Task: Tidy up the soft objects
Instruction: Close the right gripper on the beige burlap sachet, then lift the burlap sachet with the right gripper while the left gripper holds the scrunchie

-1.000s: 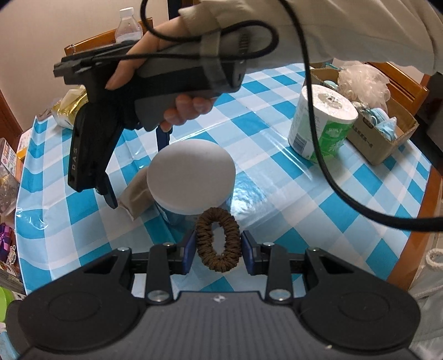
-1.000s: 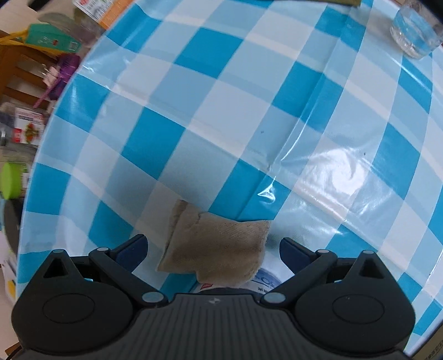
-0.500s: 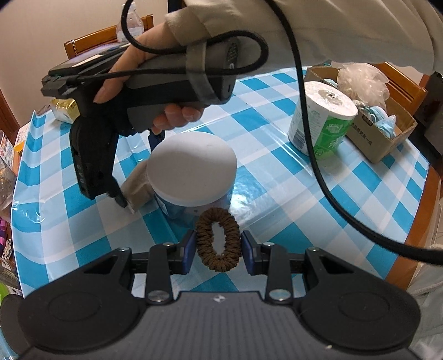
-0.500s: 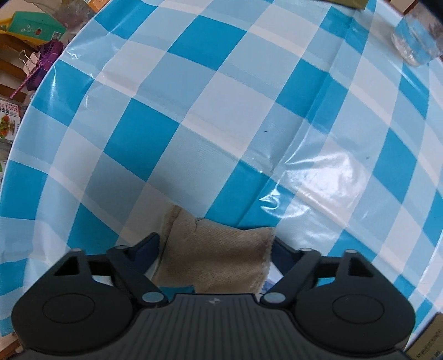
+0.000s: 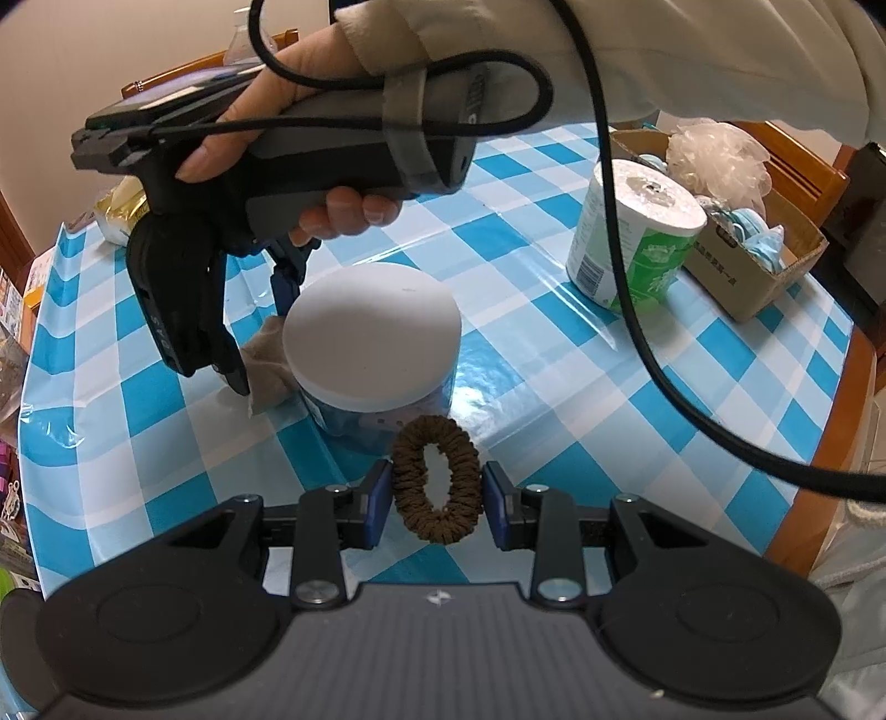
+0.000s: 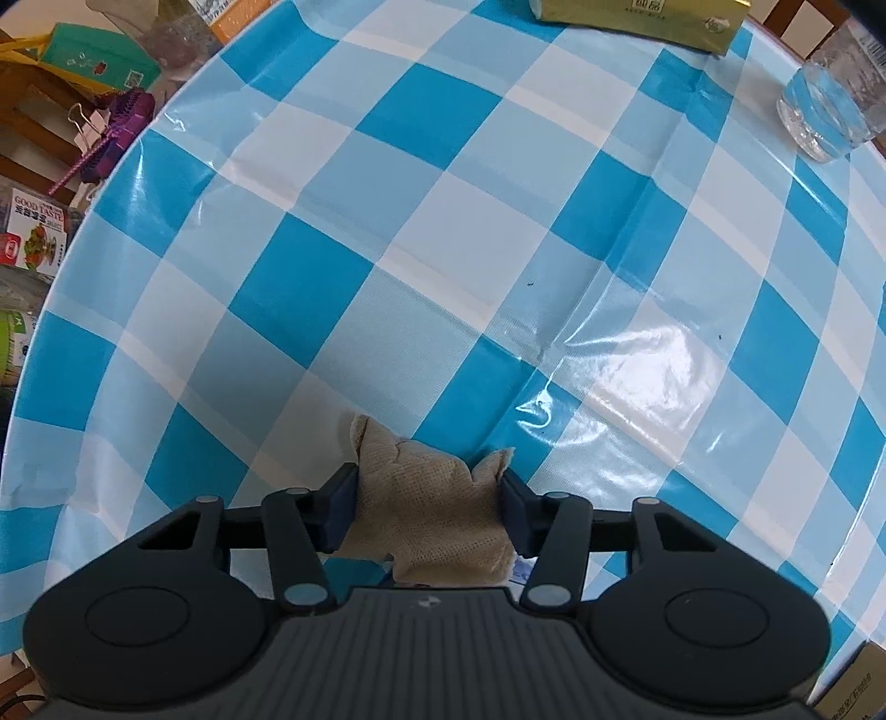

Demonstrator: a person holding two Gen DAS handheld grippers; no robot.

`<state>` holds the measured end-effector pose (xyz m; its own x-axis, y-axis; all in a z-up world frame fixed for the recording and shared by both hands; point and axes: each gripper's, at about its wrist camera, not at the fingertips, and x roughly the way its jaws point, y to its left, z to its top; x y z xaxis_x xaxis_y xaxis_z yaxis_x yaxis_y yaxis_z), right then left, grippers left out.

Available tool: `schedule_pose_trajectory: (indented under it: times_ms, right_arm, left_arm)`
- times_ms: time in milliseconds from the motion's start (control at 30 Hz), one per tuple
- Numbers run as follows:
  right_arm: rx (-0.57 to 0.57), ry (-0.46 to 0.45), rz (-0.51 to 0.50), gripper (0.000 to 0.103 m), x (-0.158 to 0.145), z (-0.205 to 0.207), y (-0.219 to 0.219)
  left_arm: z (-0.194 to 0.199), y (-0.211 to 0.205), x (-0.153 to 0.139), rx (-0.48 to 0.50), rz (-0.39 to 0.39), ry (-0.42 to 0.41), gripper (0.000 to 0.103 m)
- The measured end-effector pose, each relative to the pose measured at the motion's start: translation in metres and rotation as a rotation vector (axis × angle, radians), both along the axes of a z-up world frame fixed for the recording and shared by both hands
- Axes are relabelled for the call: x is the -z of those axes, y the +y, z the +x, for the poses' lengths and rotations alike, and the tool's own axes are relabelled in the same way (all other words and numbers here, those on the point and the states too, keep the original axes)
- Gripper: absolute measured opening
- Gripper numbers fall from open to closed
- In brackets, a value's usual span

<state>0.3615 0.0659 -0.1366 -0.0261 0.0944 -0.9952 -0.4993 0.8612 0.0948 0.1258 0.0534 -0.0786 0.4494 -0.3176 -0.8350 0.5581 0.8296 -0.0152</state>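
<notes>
A beige cloth pouch (image 6: 426, 515) lies on the checked worktop (image 6: 443, 232), pinched from both sides by the right gripper (image 6: 429, 512), just left of a white-lidded jar (image 5: 372, 343). The left gripper (image 5: 436, 495) clasps a brown scrunchie (image 5: 436, 479) near the jar.

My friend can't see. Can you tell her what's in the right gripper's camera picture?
The right gripper squeezes a small tan cloth pouch against a blue-and-white checked plastic tablecloth. Far off sit a clear water bottle and a gold packet.
</notes>
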Motion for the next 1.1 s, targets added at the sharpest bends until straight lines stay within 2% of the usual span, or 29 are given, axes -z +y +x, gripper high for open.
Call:
schedule_pose_trajectory:
  times_ms: [367,600,767,933,1000,1100]
  right_arm:
    - [0.036,-0.052,0.036,0.057,-0.028,0.004,-0.02]
    - [0.093,-0.104,0.046,0.057,-0.048,0.018,-0.059]
    - [0.136,-0.131,0.035,0.049,-0.051,0.013,-0.086]
    - [0.164,-0.143,0.027,0.05,-0.059,0.004,-0.112]
    - [0.181,-0.154,0.033,0.054,-0.061,0.0,-0.119]
    - [0.189,-0.155,0.053,0.083,-0.061,-0.001,-0.123]
  left_arm:
    - [-0.002,-0.003,-0.005,0.02,0.009,-0.019,0.034]
    - [-0.004,-0.01,-0.012,0.052,0.012,-0.035,0.034]
    - [-0.005,-0.017,-0.017,0.08,0.012,-0.048,0.034]
    - [-0.007,-0.023,-0.019,0.101,0.01,-0.054,0.034]
    - [-0.008,-0.024,-0.02,0.106,0.014,-0.055,0.034]
    - [-0.009,-0.024,-0.02,0.107,0.013,-0.054,0.034]
